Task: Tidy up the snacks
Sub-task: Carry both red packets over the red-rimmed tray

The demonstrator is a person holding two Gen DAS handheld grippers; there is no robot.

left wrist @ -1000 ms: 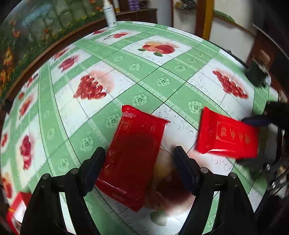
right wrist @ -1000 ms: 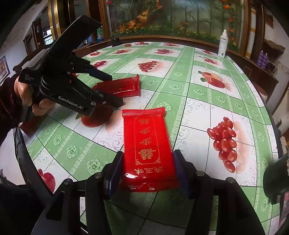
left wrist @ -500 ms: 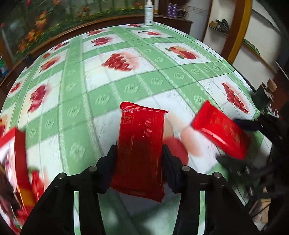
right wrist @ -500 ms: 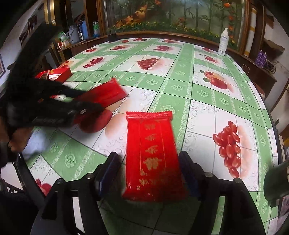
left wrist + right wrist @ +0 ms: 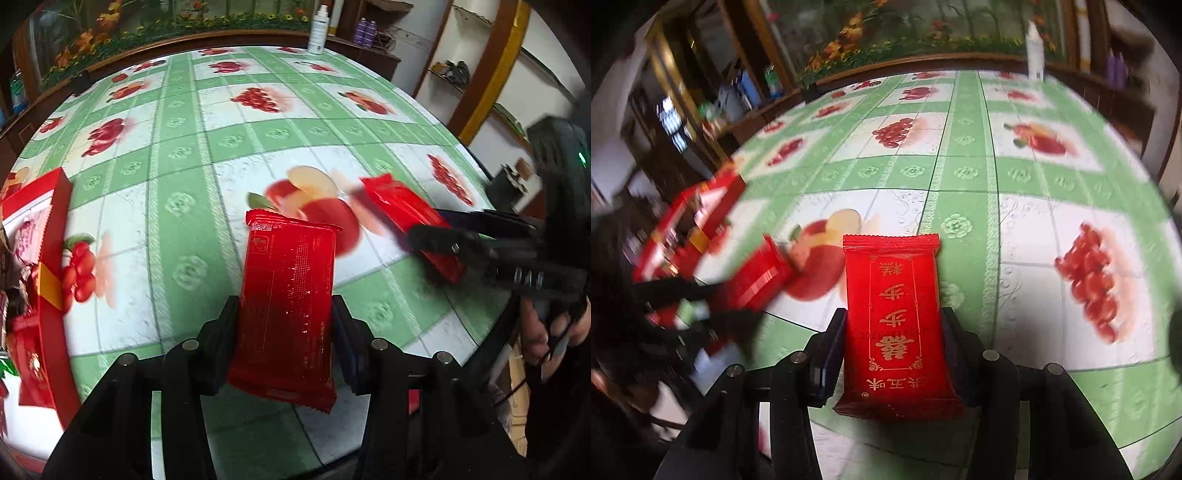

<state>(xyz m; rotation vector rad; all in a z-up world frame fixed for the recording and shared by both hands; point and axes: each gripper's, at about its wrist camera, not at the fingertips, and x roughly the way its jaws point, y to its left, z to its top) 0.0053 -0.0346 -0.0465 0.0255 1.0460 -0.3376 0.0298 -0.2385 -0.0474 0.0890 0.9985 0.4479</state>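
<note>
My left gripper (image 5: 286, 347) is shut on a red snack packet (image 5: 288, 302), printed back side up, and holds it above the table. My right gripper (image 5: 894, 354) is shut on a second red snack packet (image 5: 894, 314) with gold characters. In the left wrist view the right gripper (image 5: 439, 240) shows at the right with its packet (image 5: 399, 206). In the right wrist view the left gripper's packet (image 5: 761, 277) shows blurred at the left. An open red box (image 5: 48, 280) with snacks inside stands at the table's left edge; it also shows in the right wrist view (image 5: 694, 218).
The table carries a green and white fruit-print cloth (image 5: 229, 140). A white bottle (image 5: 318, 27) stands at the far edge, also in the right wrist view (image 5: 1035, 51). Wooden cabinets and shelves ring the table. A hand (image 5: 546, 328) grips the right tool.
The left gripper closed on its packet, lifted it and swung left, bringing the red box into view. The right gripper tightened on its packet and also turned left.
</note>
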